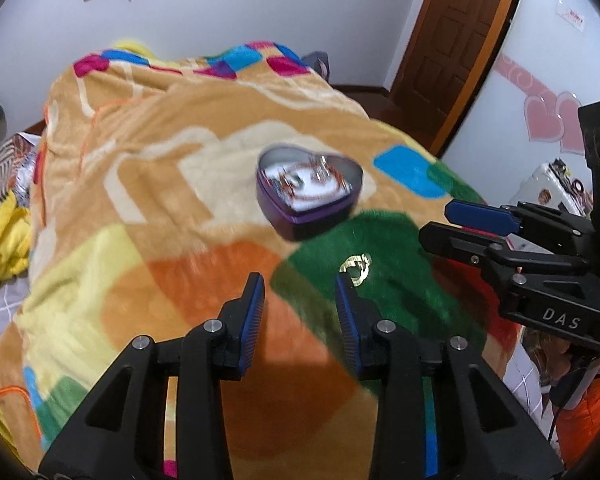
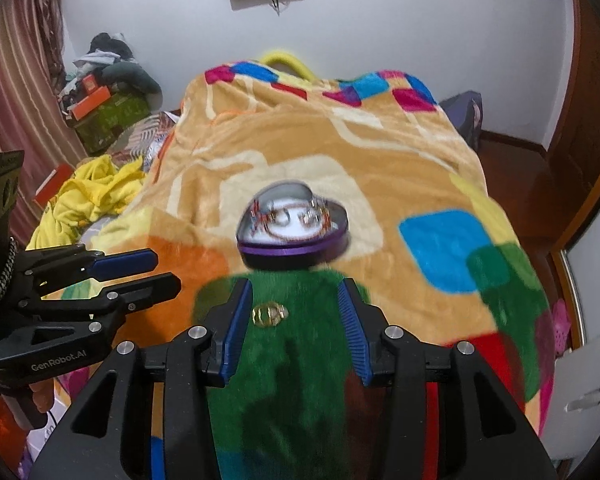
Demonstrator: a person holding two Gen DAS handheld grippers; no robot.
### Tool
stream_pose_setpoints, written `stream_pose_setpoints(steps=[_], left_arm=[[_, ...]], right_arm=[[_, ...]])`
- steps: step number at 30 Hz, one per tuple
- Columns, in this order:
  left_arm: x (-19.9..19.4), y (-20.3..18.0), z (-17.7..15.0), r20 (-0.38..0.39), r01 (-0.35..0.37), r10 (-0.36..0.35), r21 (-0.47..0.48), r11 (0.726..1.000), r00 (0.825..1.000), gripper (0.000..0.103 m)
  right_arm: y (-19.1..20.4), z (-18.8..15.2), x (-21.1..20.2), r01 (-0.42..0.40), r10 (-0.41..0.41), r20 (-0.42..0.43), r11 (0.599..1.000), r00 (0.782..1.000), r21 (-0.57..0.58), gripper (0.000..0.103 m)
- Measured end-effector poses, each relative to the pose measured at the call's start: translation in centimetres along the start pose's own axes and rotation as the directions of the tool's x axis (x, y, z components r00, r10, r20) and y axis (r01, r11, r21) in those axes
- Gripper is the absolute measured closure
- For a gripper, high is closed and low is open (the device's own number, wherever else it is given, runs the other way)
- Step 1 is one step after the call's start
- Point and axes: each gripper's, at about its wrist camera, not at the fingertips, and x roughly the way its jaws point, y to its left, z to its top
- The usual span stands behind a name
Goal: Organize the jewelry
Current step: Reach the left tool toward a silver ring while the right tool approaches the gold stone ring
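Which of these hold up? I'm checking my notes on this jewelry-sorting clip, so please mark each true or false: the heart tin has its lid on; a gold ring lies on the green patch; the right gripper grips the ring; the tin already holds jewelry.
1. The heart tin has its lid on. False: it is open, no lid on it.
2. A gold ring lies on the green patch of the blanket. True.
3. The right gripper grips the ring. False: its jaws stand apart and the ring lies loose between them, nearer one finger.
4. The tin already holds jewelry. True.
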Motion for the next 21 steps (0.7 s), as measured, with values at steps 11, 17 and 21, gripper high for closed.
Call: stream_pose_setpoints(steps=[11,17,21], left_arm=[[4.3,-2.4,-0.4,-0.093,0.053,-0.048,0.050,0.997,0.995,0.067],[6.3,-2.7,0.5,-0.109,0.063,-0.057,0.047,0.997,0.992,0.068],[6.6,-2.9,0.6,-0.099,0.080,-0.073,0.061,0.995,0.992,0.083]], right_arm=[[-2.2,-2.5,0.5,0.014,-0.010,-0.057,0.997,0.998,0.072,0.062],[-3.2,-2.9,0.4,0.026,-0.020,-0.066,0.995,0.998,0.093,0.062],[-3.4,-3.0,0.2,0.025,-0.019,-0.060,0.995,0.998,0.097,0.062]])
